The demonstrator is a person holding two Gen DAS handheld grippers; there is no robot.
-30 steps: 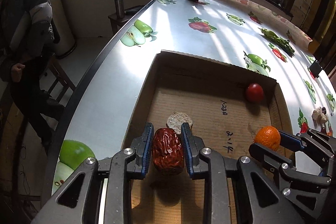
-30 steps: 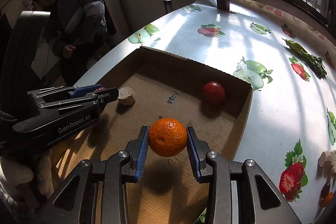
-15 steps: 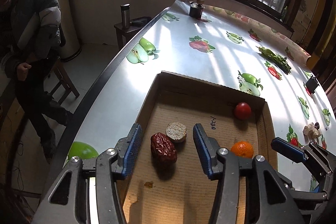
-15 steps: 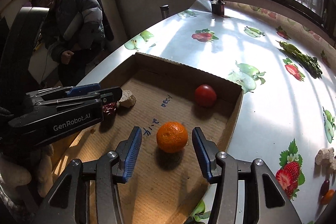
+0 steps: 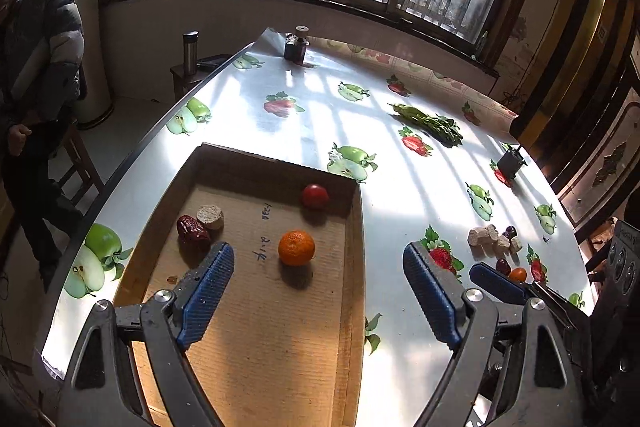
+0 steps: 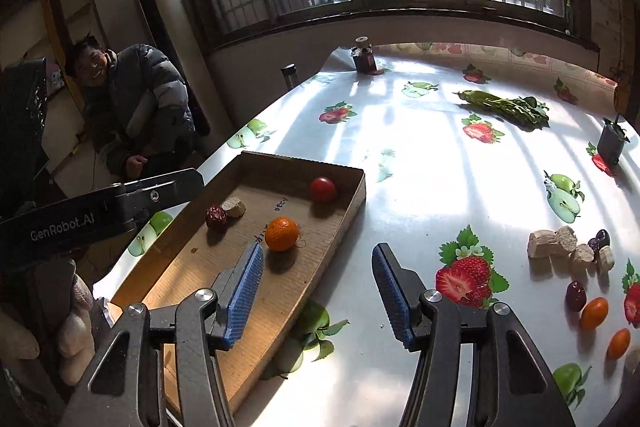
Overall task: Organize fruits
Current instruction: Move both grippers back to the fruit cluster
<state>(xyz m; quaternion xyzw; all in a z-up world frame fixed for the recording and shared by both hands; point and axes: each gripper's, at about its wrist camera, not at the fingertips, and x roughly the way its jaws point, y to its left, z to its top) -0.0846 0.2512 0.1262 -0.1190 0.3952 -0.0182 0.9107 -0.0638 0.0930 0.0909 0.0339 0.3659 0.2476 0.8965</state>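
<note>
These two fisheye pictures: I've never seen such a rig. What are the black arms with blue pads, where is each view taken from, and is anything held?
Each is a hand-held gripper carried by a person, with a camera looking along its fingers. The left hand-held gripper and the right hand-held gripper have just been opening; both are empty. In the cardboard tray lie a tangerine, a red date, a beige chunk and a red fruit. More pieces wait on the table.

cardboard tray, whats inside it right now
Inside the cardboard tray: an orange mandarin, a red tomato-like fruit, a dried red date touching a pale round biscuit-like piece. Its near end is hidden behind the tongs.
</note>
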